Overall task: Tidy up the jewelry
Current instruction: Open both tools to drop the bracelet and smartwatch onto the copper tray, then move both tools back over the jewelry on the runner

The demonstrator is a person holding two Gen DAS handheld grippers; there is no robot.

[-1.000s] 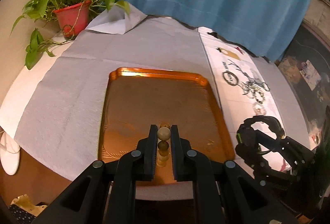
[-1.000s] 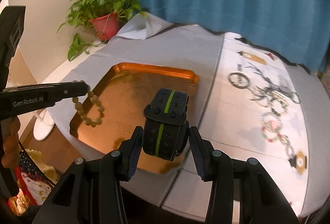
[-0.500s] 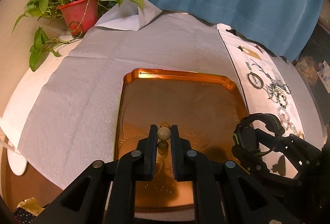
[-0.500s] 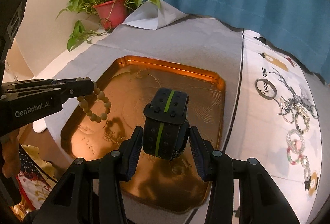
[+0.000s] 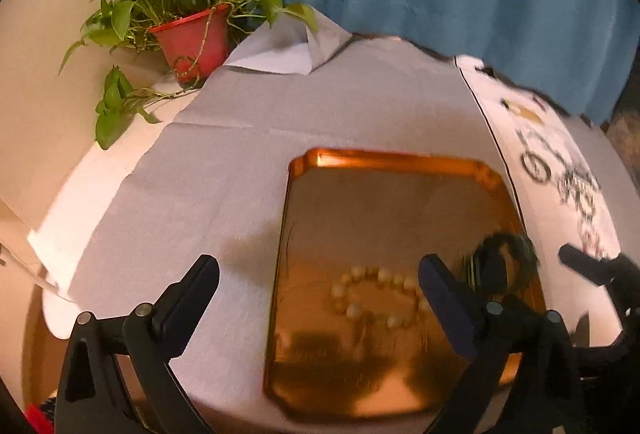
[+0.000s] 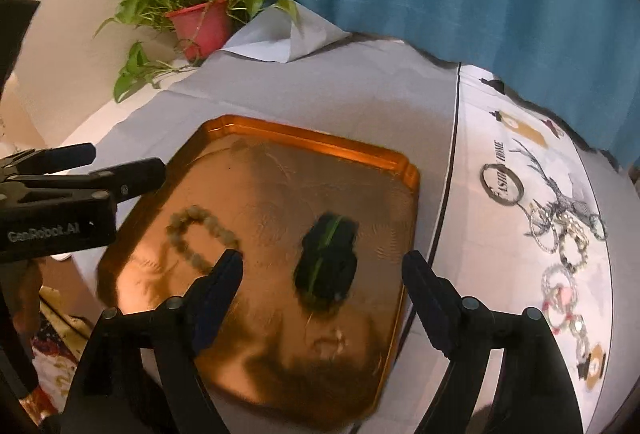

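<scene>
Both grippers, left gripper (image 5: 318,292) and right gripper (image 6: 322,284), are opening, bead bracelet (image 5: 378,296) and black band (image 6: 326,262) released low-centre on the copper tray (image 6: 320,142) — lift straight up, clear of both

A copper-coloured tray (image 6: 404,170) holds two pieces. A pale round-bead bracelet (image 6: 200,234) lies flat near its left side. A black watch band with a green stripe (image 6: 326,262), blurred, sits right of it, apart. More bracelets (image 6: 560,254) lie scattered on the white printed cloth (image 6: 480,106) beside the tray.
</scene>
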